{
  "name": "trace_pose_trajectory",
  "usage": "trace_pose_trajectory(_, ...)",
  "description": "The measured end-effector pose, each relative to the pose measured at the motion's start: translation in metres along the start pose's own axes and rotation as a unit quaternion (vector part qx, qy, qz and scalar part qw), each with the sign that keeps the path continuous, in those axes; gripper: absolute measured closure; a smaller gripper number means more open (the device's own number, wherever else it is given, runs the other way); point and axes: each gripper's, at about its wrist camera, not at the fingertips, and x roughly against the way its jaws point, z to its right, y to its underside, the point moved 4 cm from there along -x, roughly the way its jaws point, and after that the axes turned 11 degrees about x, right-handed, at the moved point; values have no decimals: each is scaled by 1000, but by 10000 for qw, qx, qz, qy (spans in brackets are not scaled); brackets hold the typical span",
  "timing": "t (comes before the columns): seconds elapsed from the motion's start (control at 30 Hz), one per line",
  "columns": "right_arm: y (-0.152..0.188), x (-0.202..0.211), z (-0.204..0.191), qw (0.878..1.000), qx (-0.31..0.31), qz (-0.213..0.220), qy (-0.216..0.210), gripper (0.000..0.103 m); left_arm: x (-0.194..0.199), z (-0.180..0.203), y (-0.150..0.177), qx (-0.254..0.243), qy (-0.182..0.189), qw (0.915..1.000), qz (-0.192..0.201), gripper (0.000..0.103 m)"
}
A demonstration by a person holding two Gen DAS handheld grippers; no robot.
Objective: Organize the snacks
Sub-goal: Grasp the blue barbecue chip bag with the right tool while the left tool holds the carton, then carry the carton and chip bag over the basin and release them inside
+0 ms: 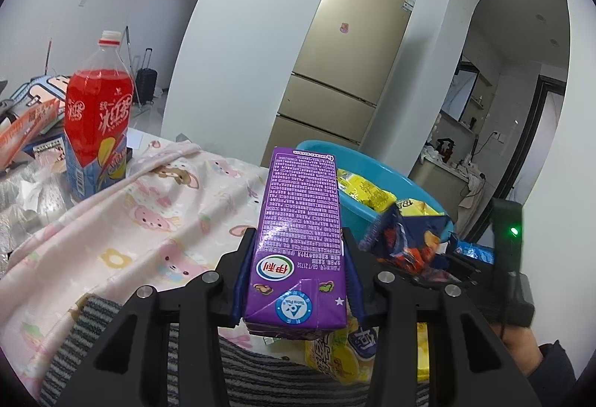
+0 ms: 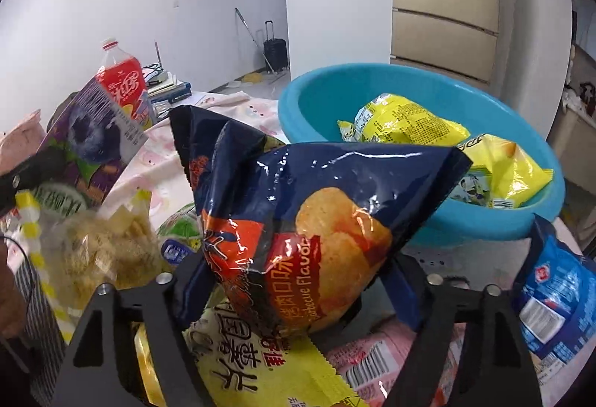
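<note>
A purple milk carton (image 1: 301, 206) stands upright between the fingers of my left gripper (image 1: 298, 239), which is shut on its lower half. It also shows at the left of the right wrist view as the purple carton (image 2: 93, 139). My right gripper (image 2: 294, 269) is shut on a dark blue barbecue chip bag (image 2: 316, 221), held just in front of a blue basin (image 2: 465, 224). The same chip bag (image 1: 406, 243) hangs to the right of the carton in the left wrist view, close to the basin (image 1: 357, 217). Yellow snack bags (image 2: 406, 124) lie inside the basin.
A red drink bottle (image 1: 97, 109) stands at the far left on the pink patterned cloth (image 1: 149, 221). Below my right gripper lie a yellow packet (image 2: 260, 369), a pink packet (image 2: 372, 362), a blue packet (image 2: 555, 295) and a clear bag of crumbs (image 2: 100, 258). A gold fridge (image 1: 346, 72) stands behind.
</note>
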Motion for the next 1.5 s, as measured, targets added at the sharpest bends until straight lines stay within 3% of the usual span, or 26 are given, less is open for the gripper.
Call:
trace_pose_trajectory(0.2,2,33,-11,9987,309,394,95,31,16,10,-5,-267,65,9985,477,59)
trace_pose_trajectory(0.37,-3,62,-6,9941,189,1066,78,31,23,22,-3,-737,-224,9935,835,59)
trace_pose_trajectory(0.7,3,90,9,9867,-119,1619,-20,31,21,29,0,-1118,-343,9884,971,59)
trace_pose_trajectory(0.93,2,103,8,9833,21,1812,186,31,21,28,1,-1200,-354,9870,1009,59)
trace_pose_trajectory(1.03,2,113,6,9818,68,1869,344,31,21,32,-1,-1218,-251,9872,1003,59)
trace_pose_trajectory(1.2,-11,166,29,9675,-283,2396,761,30,38,55,-25,-1077,168,9883,1063,59)
trace_pose_trajectory(1.33,-25,201,39,9563,-356,2654,1177,30,57,94,-50,-1354,483,9815,1266,59)
trace_pose_trajectory(1.5,-52,227,51,9489,-539,2912,1087,30,68,144,-72,-1924,600,9681,1488,59)
